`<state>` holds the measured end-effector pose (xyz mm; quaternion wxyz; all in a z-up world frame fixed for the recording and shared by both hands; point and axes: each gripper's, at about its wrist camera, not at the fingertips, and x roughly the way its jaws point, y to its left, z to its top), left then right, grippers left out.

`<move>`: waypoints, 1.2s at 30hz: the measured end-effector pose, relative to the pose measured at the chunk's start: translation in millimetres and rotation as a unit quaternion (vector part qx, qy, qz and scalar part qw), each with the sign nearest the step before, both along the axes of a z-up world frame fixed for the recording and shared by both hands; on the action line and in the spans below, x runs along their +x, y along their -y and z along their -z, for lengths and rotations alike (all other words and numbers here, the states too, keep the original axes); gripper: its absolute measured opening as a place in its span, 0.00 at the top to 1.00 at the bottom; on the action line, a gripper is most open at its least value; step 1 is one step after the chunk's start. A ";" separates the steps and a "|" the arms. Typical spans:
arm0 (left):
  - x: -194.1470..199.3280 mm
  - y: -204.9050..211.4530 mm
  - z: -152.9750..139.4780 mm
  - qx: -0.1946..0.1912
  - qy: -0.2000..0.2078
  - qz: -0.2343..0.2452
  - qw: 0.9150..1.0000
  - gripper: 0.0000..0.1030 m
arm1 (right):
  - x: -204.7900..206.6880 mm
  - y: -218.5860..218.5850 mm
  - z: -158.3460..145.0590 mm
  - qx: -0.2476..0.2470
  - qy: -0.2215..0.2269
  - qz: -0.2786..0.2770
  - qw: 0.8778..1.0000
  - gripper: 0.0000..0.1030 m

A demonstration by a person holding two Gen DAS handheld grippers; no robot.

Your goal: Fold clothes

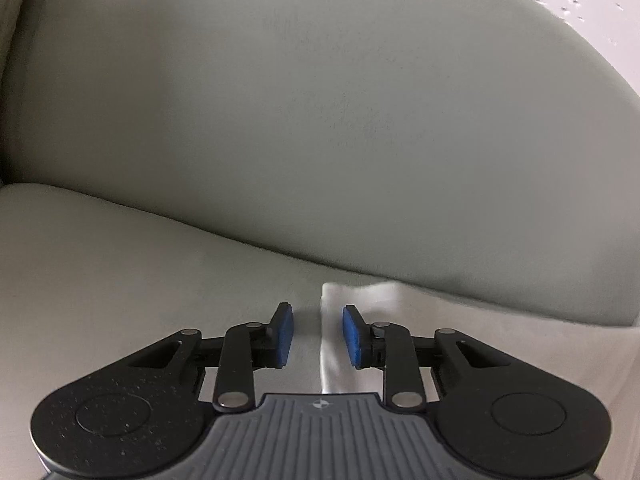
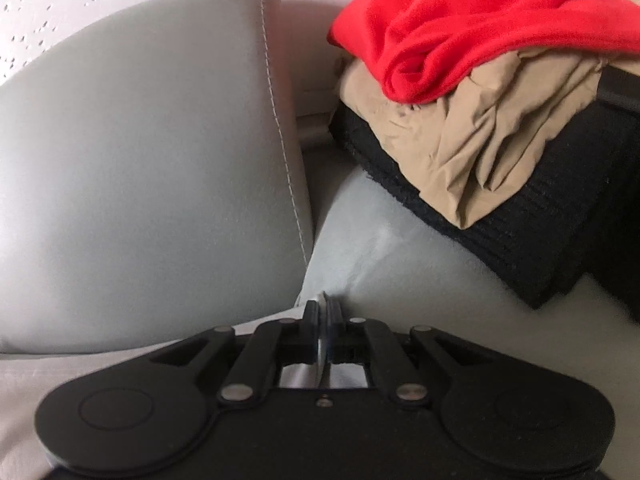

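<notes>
On a grey sofa seat [image 1: 120, 280], the right gripper [image 2: 323, 320] pinches a pale garment's [image 1: 400, 320] edge; the left gripper [image 1: 316, 336], spread, straddles its corner, apparently about to close there.

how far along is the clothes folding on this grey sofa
Early on. Nothing in view looks folded. In hand: the right gripper is shut on a pale, thin white garment; its edge stands between the open left gripper's blue pads, not yet pinched. Left: this fold, and the rumpled pile at the sofa's end, a red fleece top over a crumpled tan garment on a black ribbed knit.
</notes>
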<state>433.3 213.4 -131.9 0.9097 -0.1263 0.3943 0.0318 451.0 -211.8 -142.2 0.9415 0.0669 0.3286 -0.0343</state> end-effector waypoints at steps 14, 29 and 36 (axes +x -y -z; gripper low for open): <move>-16.4 37.2 -17.7 0.189 0.043 0.011 0.981 0.98 | -16.3 -1.8 5.9 0.005 0.001 -0.007 1.000 0.97; -113.1 52.7 -77.7 0.212 0.064 0.029 0.975 0.85 | -112.9 3.6 -51.5 0.011 0.070 -0.018 0.997 0.71; -209.4 48.8 -152.3 0.163 0.113 0.050 0.979 0.81 | -198.3 41.2 -152.4 0.089 0.119 -0.047 0.988 0.71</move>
